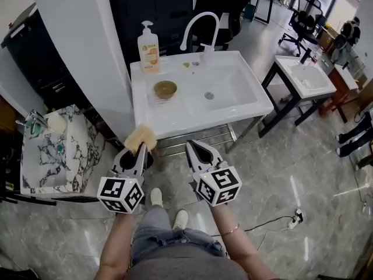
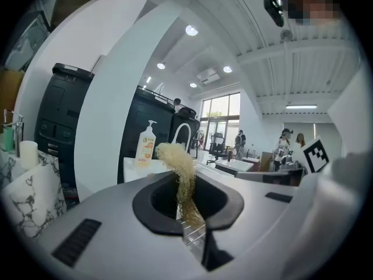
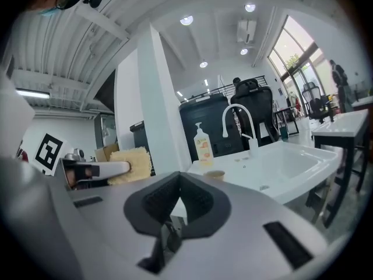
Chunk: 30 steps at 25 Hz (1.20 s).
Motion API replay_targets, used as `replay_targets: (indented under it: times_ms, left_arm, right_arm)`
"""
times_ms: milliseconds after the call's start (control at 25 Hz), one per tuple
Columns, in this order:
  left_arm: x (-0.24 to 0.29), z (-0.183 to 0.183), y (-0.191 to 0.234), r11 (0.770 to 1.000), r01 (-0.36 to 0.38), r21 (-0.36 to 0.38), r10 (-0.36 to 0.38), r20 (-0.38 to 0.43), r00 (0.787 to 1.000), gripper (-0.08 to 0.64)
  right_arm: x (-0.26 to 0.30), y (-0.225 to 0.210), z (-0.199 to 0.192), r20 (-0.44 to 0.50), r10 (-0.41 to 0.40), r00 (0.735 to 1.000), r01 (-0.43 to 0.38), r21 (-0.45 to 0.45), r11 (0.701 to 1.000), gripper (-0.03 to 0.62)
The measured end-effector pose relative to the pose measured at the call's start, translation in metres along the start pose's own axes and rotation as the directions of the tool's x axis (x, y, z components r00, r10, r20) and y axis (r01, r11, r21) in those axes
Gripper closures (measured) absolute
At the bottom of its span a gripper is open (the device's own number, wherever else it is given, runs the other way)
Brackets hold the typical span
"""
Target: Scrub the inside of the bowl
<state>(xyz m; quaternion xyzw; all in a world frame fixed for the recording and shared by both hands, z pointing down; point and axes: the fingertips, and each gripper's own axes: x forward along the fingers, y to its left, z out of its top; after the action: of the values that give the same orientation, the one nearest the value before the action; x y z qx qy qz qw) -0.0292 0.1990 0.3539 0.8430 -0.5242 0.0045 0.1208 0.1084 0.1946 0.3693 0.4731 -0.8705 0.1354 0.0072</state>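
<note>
Writing: the soap bottle [image 1: 148,48] carries an orange and white label, but its print is too small to read. The cube [image 1: 121,194] on each gripper shows black-and-white square markers, with no letters.

Left gripper [image 1: 140,149]: the grey plastic jaws are clamped on a sponge [image 1: 140,137]. In the left gripper view the sponge [image 2: 178,159] rises from between the dark pads as a pale yellow, coarse, fibrous tuft.

Right gripper [image 1: 192,146]: the jaws are closed tip to tip with nothing between them. In the right gripper view the ribbed black pads [image 3: 157,200] meet in a narrow V.

Bowl [image 1: 165,89]: small, round and tan-brown. It stands upright on the flat left ledge of the sink [image 1: 245,112], at 12 o'clock from the left gripper and well apart from both grippers.

Sink: white, glossy and rectangular with rounded corners, on a metal frame. Its basin and round drain lie at 3 o'clock from the bowl.

Soap bottle: a pump type standing at the back left corner, at 11 o'clock from the bowl.

Faucet [image 1: 195,25]: a white curved gooseneck at 1 o'clock from the bowl.

Cabinet [image 1: 76,156]: topped in white stone veined with black, at 9 o'clock from the left gripper.

Floor [image 1: 303,168]: polished grey marble-look tile.
</note>
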Motion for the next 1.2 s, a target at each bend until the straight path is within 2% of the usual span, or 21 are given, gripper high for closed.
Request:
replay_targets:
  times_ms: [240,480,800,1200]
  left_arm:
    - [0.036,-0.003,0.034,1.0,-0.003,-0.004,0.003,-0.021,1.0,0.517]
    - [0.091,0.009,0.081,0.999,0.045,-0.007,-0.045,-0.037,0.998,0.517]
    - [0.16,0.023,0.143,0.993,0.114,-0.035,-0.116,-0.075,0.99,0.517]
    - [0.212,0.023,0.176,0.977,0.208,-0.055,-0.213,-0.123,0.969,0.517]
  right_arm:
    - [0.038,-0.022,0.002,0.005,-0.039,0.999,0.038,0.039,0.998,0.581]
    - [0.091,-0.052,0.011,-0.013,-0.106,0.994,0.106,0.037,0.994,0.581]
    - [0.174,-0.08,0.013,-0.068,-0.195,0.978,0.2,0.081,0.976,0.581]
    - [0.225,-0.09,0.009,-0.104,-0.264,0.959,0.276,0.119,0.954,0.581]
